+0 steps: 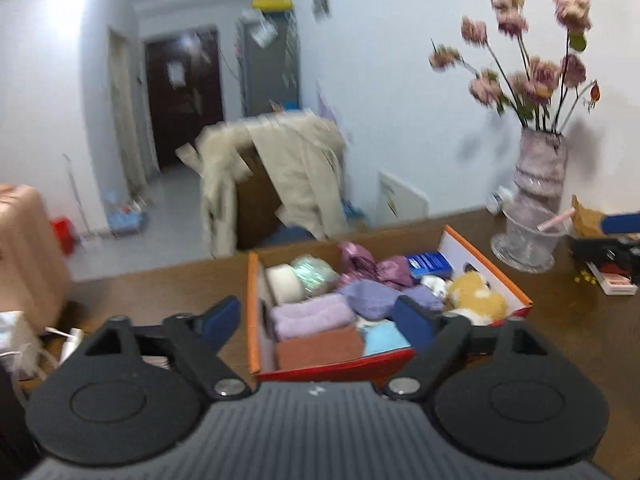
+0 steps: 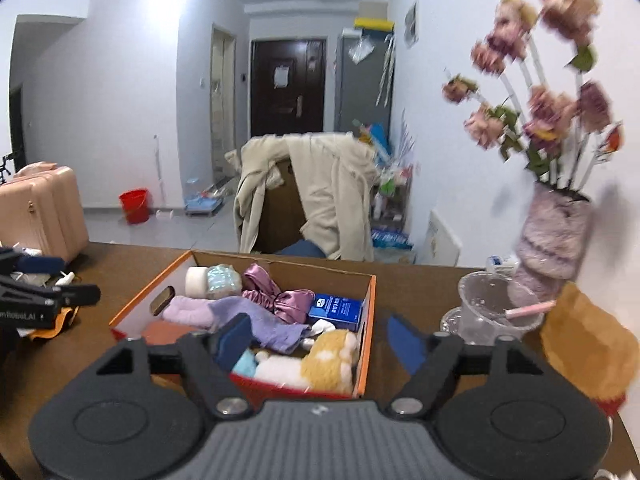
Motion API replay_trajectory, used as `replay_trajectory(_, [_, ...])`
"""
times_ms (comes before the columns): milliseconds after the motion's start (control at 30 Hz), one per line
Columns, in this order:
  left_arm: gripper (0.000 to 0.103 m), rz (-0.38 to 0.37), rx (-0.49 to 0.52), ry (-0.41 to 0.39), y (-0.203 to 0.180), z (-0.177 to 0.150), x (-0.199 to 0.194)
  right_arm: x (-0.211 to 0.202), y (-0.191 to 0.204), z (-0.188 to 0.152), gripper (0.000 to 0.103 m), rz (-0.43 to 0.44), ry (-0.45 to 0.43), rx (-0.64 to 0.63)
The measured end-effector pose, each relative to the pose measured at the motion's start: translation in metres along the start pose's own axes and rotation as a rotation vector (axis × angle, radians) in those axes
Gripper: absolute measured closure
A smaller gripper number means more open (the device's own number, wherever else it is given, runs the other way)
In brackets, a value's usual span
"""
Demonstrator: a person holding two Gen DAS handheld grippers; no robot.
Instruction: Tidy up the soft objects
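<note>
In the left wrist view our left gripper stands wide with nothing between its blue pads, above the near end of the box on the brown table. Inside lie a lilac towel, a brown cloth, a purple cloth and a plush — all packed close.

In the right wrist view our right gripper is wide and empty too, over the box's near right corner, the plush just beyond it. A vase stands at right — blurred.
</note>
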State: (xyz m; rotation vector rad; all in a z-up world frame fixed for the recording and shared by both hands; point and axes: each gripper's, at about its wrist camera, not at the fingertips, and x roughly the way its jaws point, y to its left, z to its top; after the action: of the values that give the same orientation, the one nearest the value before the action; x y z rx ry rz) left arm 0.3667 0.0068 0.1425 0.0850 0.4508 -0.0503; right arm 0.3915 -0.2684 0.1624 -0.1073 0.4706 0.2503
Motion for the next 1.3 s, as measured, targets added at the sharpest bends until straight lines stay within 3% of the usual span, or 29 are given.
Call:
replay_trajectory(67, [0.013, 0.034, -0.006, -0.044, 0.0, -0.025, -0.025, -0.028, 0.017, -0.023, 0.026, -0.017, -0.053, -0.009])
replay_trajectory(200, [0.007, 0.006, -0.063, -0.083, 0.005, -0.08, -0.081, -0.084, 0.053, -0.075, 0.019, -0.065, -0.17, -0.027])
replay_trajectory(300, [0.002, 0.029, -0.045, -0.144, 0.001, -0.121, -0.127, -0.119, 0.081, -0.117, 0.017, -0.096, -0.22, -0.027])
replay_trajectory(500, [0.0, 0.042, -0.039, -0.193, -0.004, -0.193, -0.198, -0.166, 0.12, -0.212, 0.007, -0.11, -0.21, 0.142])
replay_trajectory(633, [0.0, 0.036, -0.072, -0.201, -0.005, -0.236, -0.223, -0.186, 0.141, -0.26, 0.006, -0.126, -0.198, 0.094])
replay_trajectory(700, [0.0, 0.079, -0.08, -0.188, -0.006, -0.251, -0.225, -0.183, 0.144, -0.264, 0.006, -0.133, -0.206, 0.096])
replay_trajectory(800, [0.0, 0.081, -0.113, -0.184, 0.0, -0.26, -0.228, -0.185, 0.148, -0.268, 0.006, -0.133, -0.212, 0.11])
replay_trajectory(933, [0.0, 0.085, -0.124, -0.19, 0.004, -0.257, -0.227, -0.187, 0.145, -0.263, 0.0, -0.124, -0.215, 0.108])
replay_trajectory(1300, [0.0, 0.067, -0.114, -0.206, 0.0, -0.245, -0.223, -0.185, 0.142, -0.261, 0.0, -0.11, -0.217, 0.129])
